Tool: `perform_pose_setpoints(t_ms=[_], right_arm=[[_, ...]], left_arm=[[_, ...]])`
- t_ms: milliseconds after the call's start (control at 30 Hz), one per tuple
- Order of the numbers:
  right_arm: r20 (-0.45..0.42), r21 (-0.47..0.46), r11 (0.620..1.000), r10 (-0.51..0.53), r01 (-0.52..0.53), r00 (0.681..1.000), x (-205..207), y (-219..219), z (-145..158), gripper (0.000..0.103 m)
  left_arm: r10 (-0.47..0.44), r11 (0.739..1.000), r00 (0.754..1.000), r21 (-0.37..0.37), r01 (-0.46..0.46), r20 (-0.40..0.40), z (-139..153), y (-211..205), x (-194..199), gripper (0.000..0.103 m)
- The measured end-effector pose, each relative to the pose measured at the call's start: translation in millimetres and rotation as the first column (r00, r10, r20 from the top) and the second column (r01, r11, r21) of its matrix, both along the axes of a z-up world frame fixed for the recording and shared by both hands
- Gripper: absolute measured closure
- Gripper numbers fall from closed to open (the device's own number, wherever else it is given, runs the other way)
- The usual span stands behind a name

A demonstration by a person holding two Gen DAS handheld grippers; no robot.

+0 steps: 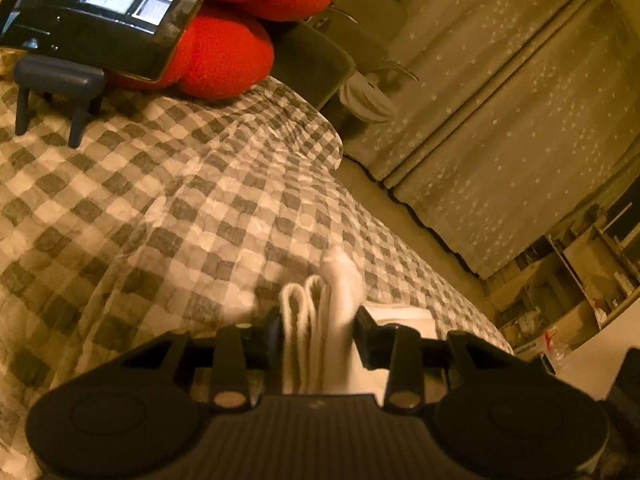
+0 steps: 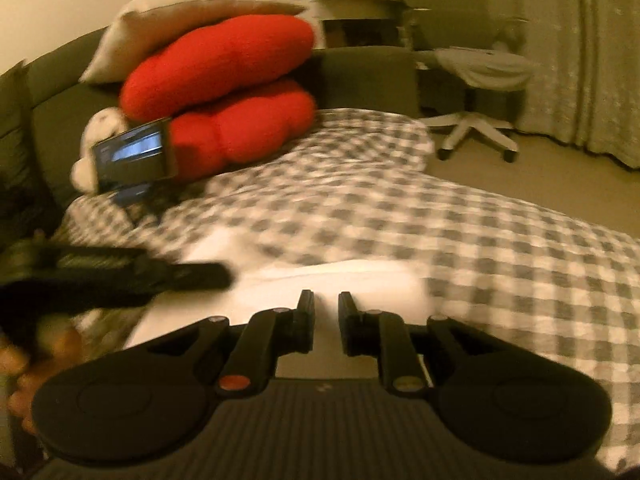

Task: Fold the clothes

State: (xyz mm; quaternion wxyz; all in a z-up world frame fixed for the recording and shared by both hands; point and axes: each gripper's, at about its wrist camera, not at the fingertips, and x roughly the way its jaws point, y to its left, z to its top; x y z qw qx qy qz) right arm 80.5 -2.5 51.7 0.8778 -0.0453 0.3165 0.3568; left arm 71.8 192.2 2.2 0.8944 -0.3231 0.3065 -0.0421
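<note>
My left gripper point(image 1: 318, 322) is shut on a thick fold of the white garment point(image 1: 316, 320), with several layers bunched upright between its fingers above the checkered bedspread point(image 1: 180, 208). In the right wrist view the white garment point(image 2: 320, 284) lies folded on the bedspread point(image 2: 460, 232) just ahead of my right gripper point(image 2: 325, 304). The right gripper's jaws stand a narrow gap apart with nothing between them. The left gripper point(image 2: 192, 274) shows blurred at the left of that view, reaching onto the garment.
Red cushions point(image 2: 224, 96) and a phone on a stand point(image 1: 100, 12) sit at the head of the bed. An office chair point(image 2: 476, 92) stands on the floor beyond the bed's right edge, before star-patterned curtains point(image 1: 500, 120). Shelves point(image 1: 580, 276) stand at the far right.
</note>
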Motion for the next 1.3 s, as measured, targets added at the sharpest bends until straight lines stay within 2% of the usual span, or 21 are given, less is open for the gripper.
perform_pose_setpoints(t_ms=[67, 100, 133, 167, 367, 467, 600, 700, 833, 900, 1000, 1300], right_arm=[[-0.004, -0.019, 0.999, 0.051, -0.051, 0.999, -10.5, 11.8, -3.7, 0.084], [-0.006, -0.028, 0.997, 0.076, -0.076, 0.997, -15.7, 17.8, -5.6, 0.084], [-0.009, -0.038, 0.994, 0.101, -0.101, 0.995, -21.0, 23.7, -7.5, 0.084], [-0.007, -0.04, 0.992, 0.12, -0.12, 0.993, -26.1, 28.8, -9.0, 0.084], [-0.019, 0.016, 0.976, 0.219, -0.219, 0.976, -47.3, 39.7, -7.6, 0.084], [-0.019, 0.007, 0.977, 0.214, -0.214, 0.977, -50.5, 41.8, -13.0, 0.084], [-0.067, 0.045, 0.975, 0.221, -0.218, 0.973, -51.7, 36.7, -13.4, 0.084], [-0.06, 0.041, 0.975, 0.221, -0.219, 0.973, -53.4, 34.5, -11.3, 0.084], [-0.084, 0.097, 0.971, 0.225, -0.217, 0.971, -53.4, 24.0, 0.9, 0.084], [-0.102, 0.064, 0.967, 0.252, -0.246, 0.962, -57.1, 27.1, -3.6, 0.084], [-0.077, -0.01, 0.962, 0.271, -0.272, 0.96, -65.3, 38.2, -14.7, 0.083], [-0.109, 0.018, 0.958, 0.285, -0.285, 0.952, -64.4, 32.6, -6.8, 0.083]], left_arm=[[0.001, 1.0, 1.0, 0.0, -0.001, 0.001, -1.3, 0.1, 1.9, 0.066], [0.003, 1.0, 1.0, -0.006, -0.003, 0.002, -2.3, 0.7, 2.3, 0.069], [0.004, 1.0, 1.0, -0.016, -0.004, 0.001, -3.5, 1.9, 2.5, 0.08], [0.005, 1.0, 1.0, -0.03, -0.005, -0.003, -5.1, 3.6, 2.4, 0.081], [0.012, 0.994, 1.0, -0.113, -0.014, -0.014, -9.7, 13.9, -0.1, 0.083], [0.018, 0.991, 1.0, -0.134, -0.021, -0.019, -11.9, 15.8, -0.8, 0.083], [0.021, 0.986, 0.999, -0.167, -0.025, -0.024, -14.7, 18.8, -1.4, 0.083], [0.017, 0.988, 1.0, -0.156, -0.02, -0.022, -13.5, 16.7, -0.8, 0.082], [0.019, 0.986, 0.999, -0.167, -0.023, -0.026, -15.8, 18.8, 1.1, 0.082], [0.02, 0.986, 0.999, -0.163, -0.024, -0.027, -16.2, 18.6, 1.6, 0.082], [0.022, 0.989, 0.999, -0.148, -0.025, -0.026, -14.4, 17.3, 1.0, 0.082], [0.017, 0.993, 1.0, -0.119, -0.02, -0.022, -10.9, 15.7, 0.3, 0.082]])
